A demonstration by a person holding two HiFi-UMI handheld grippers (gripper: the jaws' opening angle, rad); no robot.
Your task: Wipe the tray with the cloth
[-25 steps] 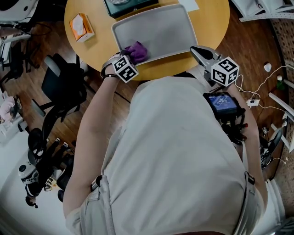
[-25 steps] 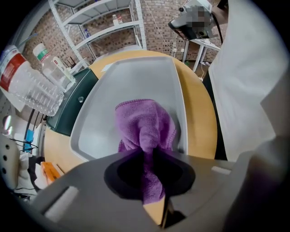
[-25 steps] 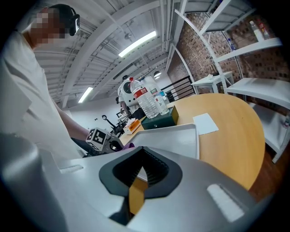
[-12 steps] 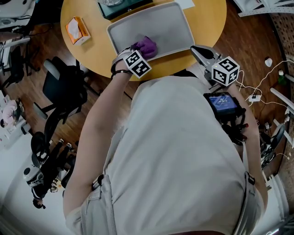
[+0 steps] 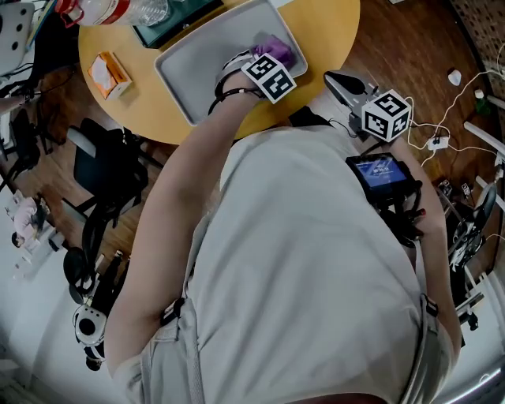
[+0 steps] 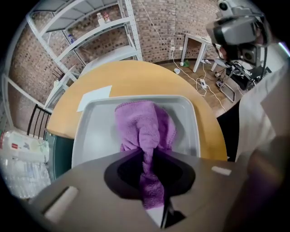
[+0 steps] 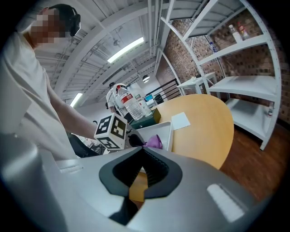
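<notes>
The grey tray point(image 5: 185, 59) lies on the round yellow table point(image 5: 331, 28); the left gripper view shows its floor point(image 6: 93, 131) too. My left gripper point(image 5: 263, 61) points straight down over the tray's right part. It is shut on a purple cloth point(image 5: 279, 49), which bunches between the jaws and spreads onto the tray floor point(image 6: 142, 124). My right gripper point(image 5: 345, 82) hovers off the table's near edge, right of the tray, with its jaws point(image 7: 143, 152) together and nothing in them. From the right gripper view, the cloth point(image 7: 154, 142) peeks out beside the left gripper's marker cube point(image 7: 111, 131).
An orange tissue pack point(image 5: 109, 72) sits left of the tray, with water bottles point(image 5: 118, 9) and a dark green box point(image 5: 170, 28) behind it. A white paper point(image 6: 94, 97) lies beyond the tray. A black chair point(image 5: 106, 166) and floor cables point(image 5: 442, 134) flank the table.
My left gripper has dragged the purple cloth along the tray from its near left corner towards its right end. The right gripper has barely shifted.
</notes>
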